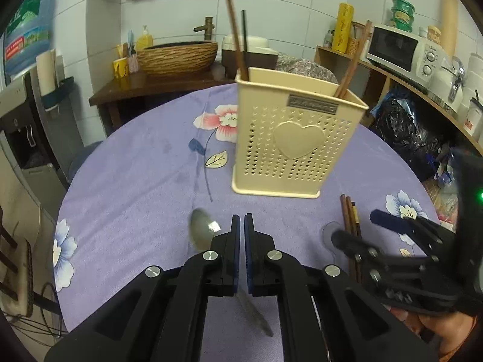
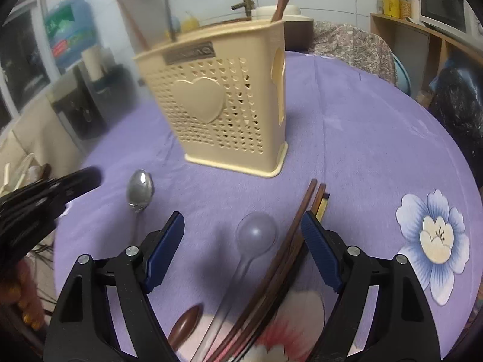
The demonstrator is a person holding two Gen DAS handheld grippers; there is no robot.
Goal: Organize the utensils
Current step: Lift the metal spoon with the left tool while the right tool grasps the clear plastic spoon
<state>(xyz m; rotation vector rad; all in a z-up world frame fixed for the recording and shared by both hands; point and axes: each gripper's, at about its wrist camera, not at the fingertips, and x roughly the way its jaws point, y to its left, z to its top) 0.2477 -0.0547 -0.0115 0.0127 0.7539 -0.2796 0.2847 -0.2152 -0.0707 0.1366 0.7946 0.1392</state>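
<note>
The left gripper point(image 1: 242, 223) sits at the bottom centre of the left wrist view, its jaws pressed almost together with nothing visibly between them. A metal spoon point(image 1: 201, 231) lies on the purple tablecloth point(image 1: 135, 181) just left of the fingers; its handle passes under the gripper and is partly hidden.

In the right wrist view the right gripper point(image 2: 243, 226) stands wide open at the bottom of the frame, holding nothing. Between its fingers lie a clear plastic spoon point(image 2: 256, 233), hard to make out against the cloth, and a bundle of brown chopsticks point(image 2: 289, 241) whose lower ends are cut off by the frame edge. A brown object point(image 2: 185, 321) at lower centre is blurred.

The cream utensil holder point(image 1: 294, 138) stands upright at the frame's centre, chopsticks poking out; their lower parts are hidden inside.
</note>
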